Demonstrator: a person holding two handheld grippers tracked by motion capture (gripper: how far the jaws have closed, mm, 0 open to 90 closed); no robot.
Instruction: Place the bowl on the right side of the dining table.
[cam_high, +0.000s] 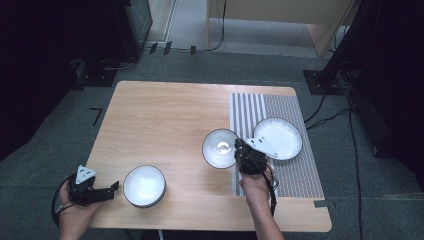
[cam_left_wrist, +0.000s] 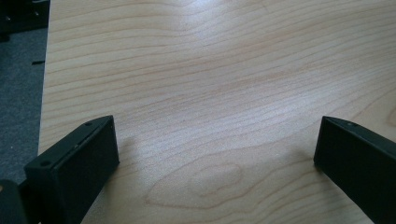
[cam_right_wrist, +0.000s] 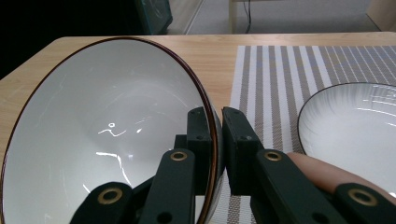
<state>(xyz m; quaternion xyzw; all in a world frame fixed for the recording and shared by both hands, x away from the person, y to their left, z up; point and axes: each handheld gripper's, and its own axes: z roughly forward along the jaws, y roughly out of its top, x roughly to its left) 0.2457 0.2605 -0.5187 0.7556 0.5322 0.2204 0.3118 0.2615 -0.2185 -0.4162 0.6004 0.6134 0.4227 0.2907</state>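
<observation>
White glaze: the held bowl (cam_high: 220, 148) is white inside with a dark rim, lifted and tilted over the wooden table (cam_high: 165, 115), just left of the striped placemat (cam_high: 295, 165).
Right gripper (cam_high: 242, 150): jaws clenched on the bowl's right-hand rim, one pad inside the wall, one outside.
Key relation: the bowl lies wholly to the left of the right gripper's fingers, its open face turned up and toward the camera; the rim runs edge-on between the pads.
Neighbour on the right: a white plate (cam_high: 278, 138) rests on the placemat, just beside the right gripper and apart from the bowl.
Second bowl (cam_high: 144, 186): upright near the front edge of the table, well apart from the held one.
Nearer hand: the left gripper (cam_high: 112, 189) sits just left of the second bowl, jaws released and spread, nothing between them.
Judgement: any set-down hinges on the bowl clearing the plate's edge.
Right gripper view: shows the pinch on the rim (cam_right_wrist: 215, 140) and the bowl's tilt.
Left gripper view: shows bare wood grain (cam_left_wrist: 210, 116) between wide jaws.
High view: gives the spacing of all three dishes.
</observation>
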